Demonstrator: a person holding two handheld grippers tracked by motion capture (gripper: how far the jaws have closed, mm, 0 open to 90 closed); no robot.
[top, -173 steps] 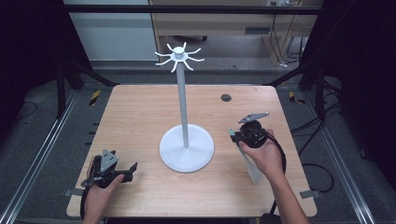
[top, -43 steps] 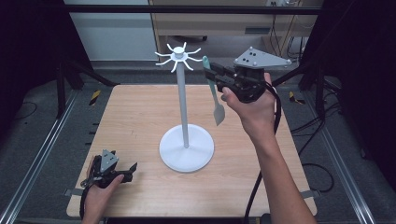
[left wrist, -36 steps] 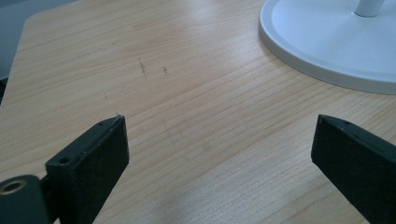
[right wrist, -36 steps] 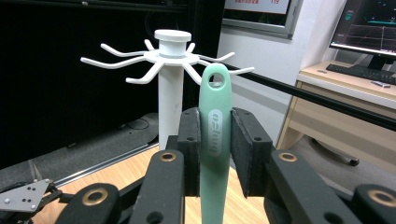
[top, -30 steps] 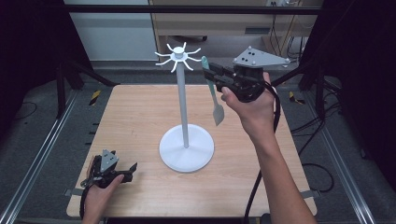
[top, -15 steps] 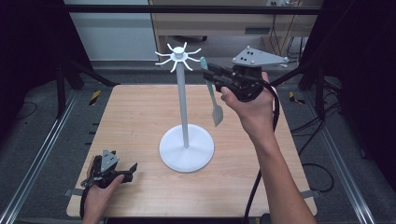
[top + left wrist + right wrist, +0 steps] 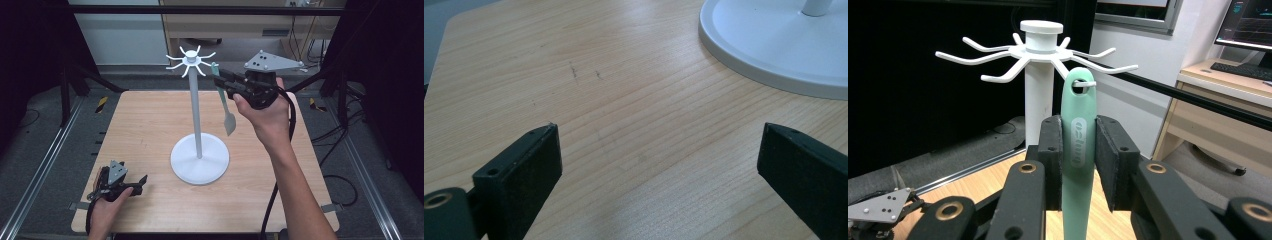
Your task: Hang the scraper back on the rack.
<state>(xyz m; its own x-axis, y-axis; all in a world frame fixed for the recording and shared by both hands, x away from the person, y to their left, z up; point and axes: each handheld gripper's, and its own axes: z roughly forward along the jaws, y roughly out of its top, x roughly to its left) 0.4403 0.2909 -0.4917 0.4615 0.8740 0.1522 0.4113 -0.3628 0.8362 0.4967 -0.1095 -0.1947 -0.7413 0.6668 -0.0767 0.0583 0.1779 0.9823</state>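
Your right gripper [image 7: 1078, 165] clamps green spatula [image 7: 1077, 165], eyelet at rack hook [image 7: 1087, 84]. Release early, spatula drops. Left gripper [image 7: 659, 165] open, idle.

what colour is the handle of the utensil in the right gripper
Mint green handle, clearest in the right gripper view, clamped in the right gripper.

Mint-green spatula [image 7: 1078, 150], white rack [image 7: 196, 107]
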